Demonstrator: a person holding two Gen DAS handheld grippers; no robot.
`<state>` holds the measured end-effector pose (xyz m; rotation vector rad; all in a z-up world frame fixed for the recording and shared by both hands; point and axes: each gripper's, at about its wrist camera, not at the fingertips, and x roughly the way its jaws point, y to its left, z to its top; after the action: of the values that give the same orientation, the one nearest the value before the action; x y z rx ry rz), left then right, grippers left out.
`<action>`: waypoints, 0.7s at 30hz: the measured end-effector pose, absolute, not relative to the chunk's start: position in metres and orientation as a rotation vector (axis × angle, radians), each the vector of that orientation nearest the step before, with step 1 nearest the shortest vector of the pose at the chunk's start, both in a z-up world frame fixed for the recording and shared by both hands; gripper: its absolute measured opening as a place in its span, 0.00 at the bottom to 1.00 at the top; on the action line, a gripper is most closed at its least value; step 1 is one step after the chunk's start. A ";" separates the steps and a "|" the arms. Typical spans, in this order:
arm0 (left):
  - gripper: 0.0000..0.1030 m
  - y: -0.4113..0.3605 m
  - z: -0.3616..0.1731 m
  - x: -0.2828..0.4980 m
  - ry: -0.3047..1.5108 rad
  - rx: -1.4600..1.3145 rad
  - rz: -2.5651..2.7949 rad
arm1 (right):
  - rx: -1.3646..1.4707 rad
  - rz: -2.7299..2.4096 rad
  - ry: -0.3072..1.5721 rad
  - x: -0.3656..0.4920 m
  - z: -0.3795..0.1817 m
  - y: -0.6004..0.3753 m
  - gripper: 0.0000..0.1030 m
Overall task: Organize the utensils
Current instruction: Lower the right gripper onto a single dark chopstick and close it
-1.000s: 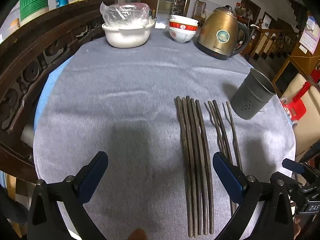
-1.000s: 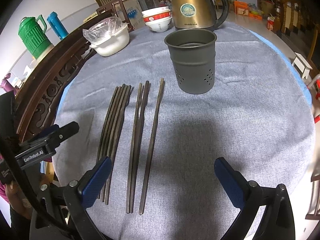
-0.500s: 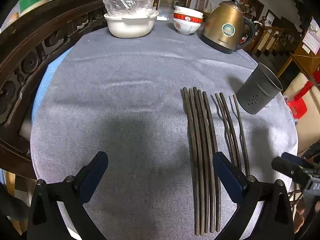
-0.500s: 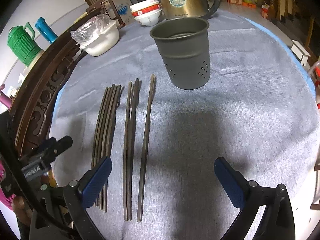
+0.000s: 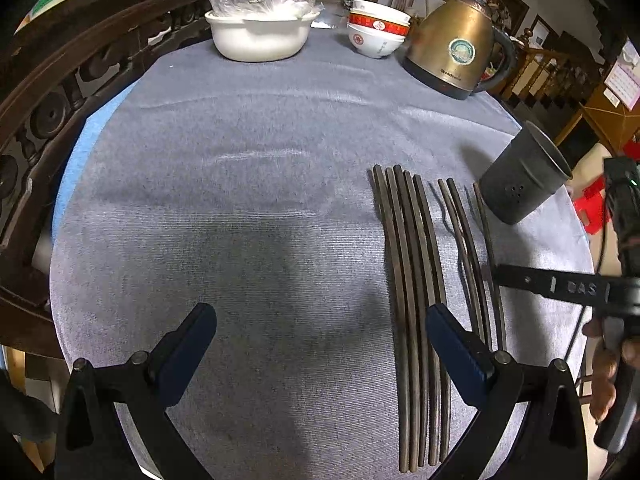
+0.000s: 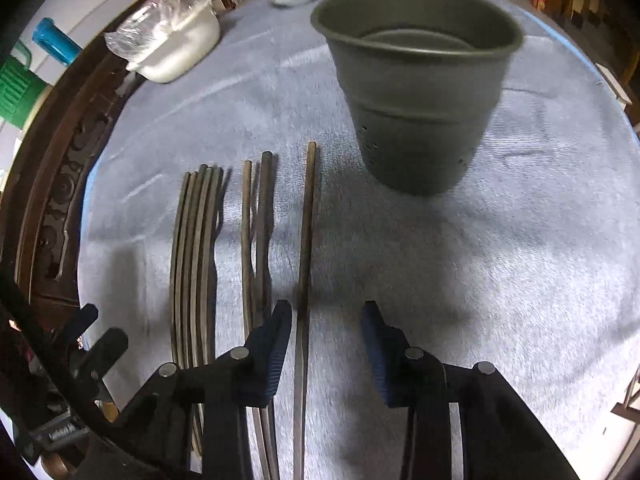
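Observation:
Several dark chopsticks lie side by side on the grey tablecloth: a tight bundle [image 5: 412, 280] [image 6: 196, 248], a pair [image 6: 256, 224] and a single chopstick [image 6: 306, 232] at the right. A grey perforated holder cup [image 6: 416, 80] [image 5: 520, 184] stands upright beyond them. My right gripper [image 6: 326, 320] is low over the cloth, jaws partly closed and astride the single chopstick without touching it. My left gripper [image 5: 320, 336] is wide open and empty; its right finger [image 5: 452, 340] is over the bundle.
A gold kettle [image 5: 456, 48], stacked red-and-white bowls [image 5: 376, 32] and a white bowl under plastic wrap [image 5: 260, 28] stand at the table's far side. A carved wooden chair back [image 5: 52, 92] curves along the left edge. A green thermos [image 6: 16, 88] is behind it.
My right gripper has moved forward and down toward the single chopstick, and its jaws have narrowed from wide open. My left gripper has crept forward and stays wide open.

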<state>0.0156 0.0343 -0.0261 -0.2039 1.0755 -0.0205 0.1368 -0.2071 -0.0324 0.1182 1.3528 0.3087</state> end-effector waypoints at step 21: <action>0.82 0.023 -0.035 0.058 1.262 -0.237 -0.032 | -0.030 0.340 1.386 0.132 -0.042 -0.208 0.06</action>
<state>0.0584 0.0231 -0.0353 -0.2373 1.2623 -0.0320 0.1323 -0.2077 -0.0424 -0.0300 1.3865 0.3404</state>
